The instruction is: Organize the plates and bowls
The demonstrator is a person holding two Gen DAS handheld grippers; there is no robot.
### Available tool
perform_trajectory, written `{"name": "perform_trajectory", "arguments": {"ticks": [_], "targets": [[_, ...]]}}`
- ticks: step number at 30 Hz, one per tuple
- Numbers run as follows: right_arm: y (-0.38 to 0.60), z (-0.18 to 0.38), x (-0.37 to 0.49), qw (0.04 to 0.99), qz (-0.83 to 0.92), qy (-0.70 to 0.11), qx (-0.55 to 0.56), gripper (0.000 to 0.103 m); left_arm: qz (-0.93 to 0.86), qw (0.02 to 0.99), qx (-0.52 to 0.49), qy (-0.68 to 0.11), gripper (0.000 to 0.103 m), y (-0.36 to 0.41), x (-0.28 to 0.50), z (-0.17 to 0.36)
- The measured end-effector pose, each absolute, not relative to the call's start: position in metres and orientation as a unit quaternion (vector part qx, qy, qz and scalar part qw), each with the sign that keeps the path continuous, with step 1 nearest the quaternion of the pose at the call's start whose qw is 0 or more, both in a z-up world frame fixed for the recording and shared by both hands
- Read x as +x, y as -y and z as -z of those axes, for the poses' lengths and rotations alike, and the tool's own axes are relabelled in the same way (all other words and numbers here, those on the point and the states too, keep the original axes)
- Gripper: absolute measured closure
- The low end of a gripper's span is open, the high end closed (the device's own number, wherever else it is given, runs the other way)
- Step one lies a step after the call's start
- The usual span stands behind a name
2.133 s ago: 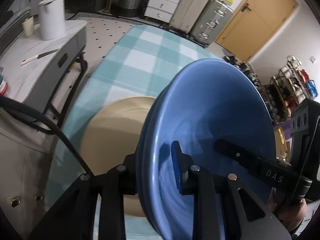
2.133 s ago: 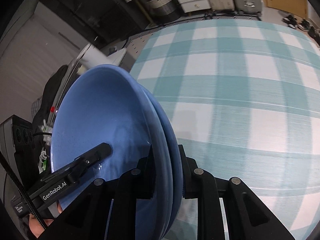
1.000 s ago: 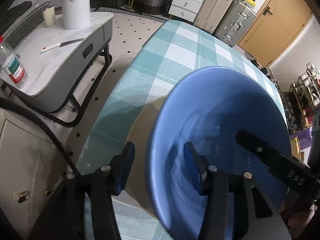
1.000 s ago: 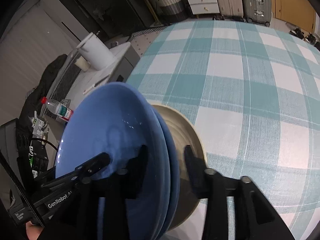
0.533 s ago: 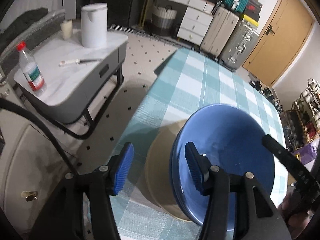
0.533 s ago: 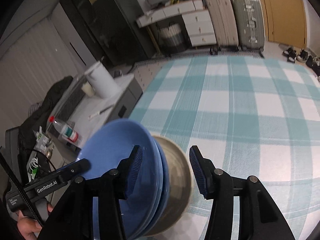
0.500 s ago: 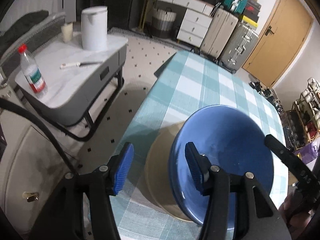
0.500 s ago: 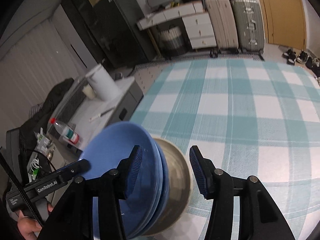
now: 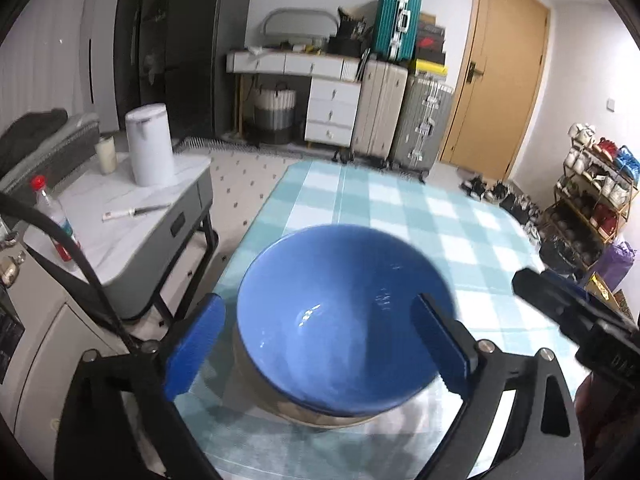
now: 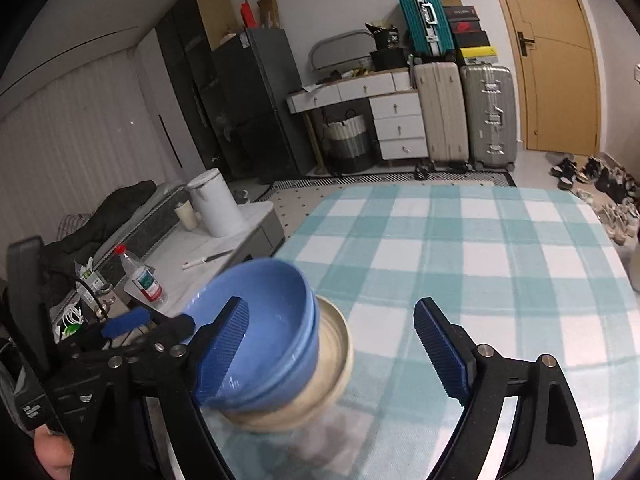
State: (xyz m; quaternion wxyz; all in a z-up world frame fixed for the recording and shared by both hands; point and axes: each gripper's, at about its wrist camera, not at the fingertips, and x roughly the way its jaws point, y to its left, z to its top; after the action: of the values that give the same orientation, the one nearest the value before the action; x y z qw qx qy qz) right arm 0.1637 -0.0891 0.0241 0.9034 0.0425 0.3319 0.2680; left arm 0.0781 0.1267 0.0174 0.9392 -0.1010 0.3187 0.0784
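Table [image 9: 460,216]: is being covered by a teal-and-white check cloth; most of it, beyond and to the right of the stack, is lying bare, and its left edge is running just beside the stack.
Side table [image 9: 120,232]: is standing left of the table across a strip of floor, carrying a white canister [image 9: 149,144], a bottle [image 9: 54,216] and a knife.
Stack: two blue bowls [image 9: 340,328] are being nested mouth-up on a tan plate [image 10: 332,364], at the near left corner of the table; the plate is lying flat and its rim is showing around the bowls.
Axis: the bowls are round, so no long axis is being shown; the openings are facing up.
Left gripper [image 9: 320,346]: its jaws are opening and standing wide either side of the bowls, the blue pads clear of the rim; nothing is being gripped.
Right gripper [image 10: 332,354]: its jaws are opening; the left pad is seen in front of the bowls and the right pad over bare cloth; no contact with the stack can be made out, and nothing is being held.
Left view only: the bowl's inside is being shown from above, and a shoe rack at the right wall.
Right view only: the two bowl rims and the plate edge are being shown from the side, the left gripper at lower left, and part of a hand [image 10: 52,454] at the bottom left corner.
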Motion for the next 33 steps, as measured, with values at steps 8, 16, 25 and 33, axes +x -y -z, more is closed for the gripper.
{"name": "perform_trajectory", "arguments": {"ticks": [8, 16, 25, 33], "targets": [[0.114, -0.034, 0.107, 0.937, -0.242, -0.253, 0.01, 0.002, -0.078, 0.957, -0.029, -0.278, 0.0, -0.089, 0.055, -0.034], [0.134, -0.031, 0.071, 0.949, -0.222, -0.221, 0.018, 0.001, -0.064, 0.966, -0.038, -0.248, 0.0, -0.076, 0.035, -0.034], [0.143, -0.028, 0.058, 0.952, -0.219, -0.213, 0.016, 0.001, -0.063, 0.962, 0.003, -0.266, 0.0, -0.058, 0.035, -0.023], [0.143, -0.026, 0.063, 0.951, -0.215, -0.221, 0.011, 0.001, -0.084, 0.965, 0.0, -0.247, 0.0, -0.056, 0.03, -0.024]]}}
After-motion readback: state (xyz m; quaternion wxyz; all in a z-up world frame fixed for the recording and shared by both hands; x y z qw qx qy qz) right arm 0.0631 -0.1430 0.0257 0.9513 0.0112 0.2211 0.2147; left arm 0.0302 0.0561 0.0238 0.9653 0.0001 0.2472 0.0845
